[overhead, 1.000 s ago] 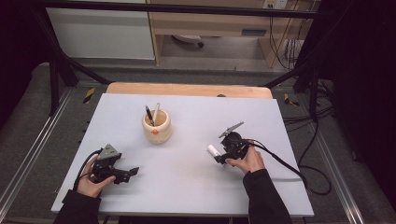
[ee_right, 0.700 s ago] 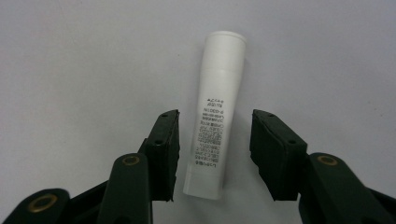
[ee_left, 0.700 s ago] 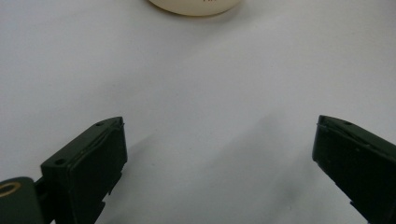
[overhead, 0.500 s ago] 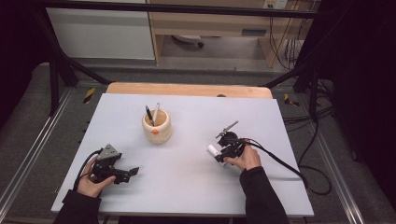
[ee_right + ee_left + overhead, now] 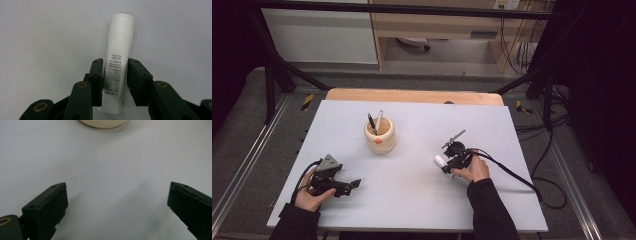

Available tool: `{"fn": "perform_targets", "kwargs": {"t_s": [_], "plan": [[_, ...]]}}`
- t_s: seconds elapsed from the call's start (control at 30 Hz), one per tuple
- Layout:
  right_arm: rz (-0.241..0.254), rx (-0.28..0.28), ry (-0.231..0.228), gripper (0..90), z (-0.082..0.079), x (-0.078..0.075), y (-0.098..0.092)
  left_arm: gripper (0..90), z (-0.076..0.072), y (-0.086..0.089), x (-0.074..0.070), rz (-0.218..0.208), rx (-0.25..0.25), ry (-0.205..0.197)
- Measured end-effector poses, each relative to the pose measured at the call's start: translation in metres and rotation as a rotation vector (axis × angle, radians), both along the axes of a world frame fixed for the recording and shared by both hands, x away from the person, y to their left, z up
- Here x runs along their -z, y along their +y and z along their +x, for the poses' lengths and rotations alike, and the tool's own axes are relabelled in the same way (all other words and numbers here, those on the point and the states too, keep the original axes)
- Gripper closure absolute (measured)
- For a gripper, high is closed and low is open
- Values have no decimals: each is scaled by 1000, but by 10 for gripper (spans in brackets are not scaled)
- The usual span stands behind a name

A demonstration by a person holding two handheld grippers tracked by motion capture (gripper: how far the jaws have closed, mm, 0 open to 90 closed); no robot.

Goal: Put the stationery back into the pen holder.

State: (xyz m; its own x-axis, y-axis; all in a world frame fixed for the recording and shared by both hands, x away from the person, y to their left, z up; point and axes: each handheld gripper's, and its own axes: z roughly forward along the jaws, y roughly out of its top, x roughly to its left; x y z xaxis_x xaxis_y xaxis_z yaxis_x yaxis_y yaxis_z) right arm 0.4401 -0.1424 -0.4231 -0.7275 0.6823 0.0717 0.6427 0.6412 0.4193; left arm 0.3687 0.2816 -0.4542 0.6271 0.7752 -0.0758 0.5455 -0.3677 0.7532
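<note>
At the middle of the right gripper view, the white tube (image 5: 117,72) lies on the table (image 5: 37,37) between the right gripper (image 5: 115,80), whose jaws have just been closing and now clasp it; its cap points toward the frame's top.

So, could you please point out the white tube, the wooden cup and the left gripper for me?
white tube (image 5: 117,60): right gripper view, on its printed body.
wooden cup (image 5: 381,142): high view, on its front wall.
left gripper (image 5: 117,205): left gripper view, midway between its fingertips.
</note>
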Motion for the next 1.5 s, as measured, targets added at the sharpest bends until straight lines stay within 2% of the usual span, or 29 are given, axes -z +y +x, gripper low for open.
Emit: {"fn": "perform_targets", "kwargs": {"t_s": [0.33,0.9,1.1,1.5], "plan": [[-24,13,13,702,1,0,0,33,0,0,0,1,0,0],[-26,23,17,710,1,-1,0,33,0,0,0,1,0,-1],[-9,23,23,711,-1,-5,-2,33,0,0,0,2,0,-1],[78,40,-25,711,-8,-18,-9,33,0,1,-1,0,-1,-2]]}}
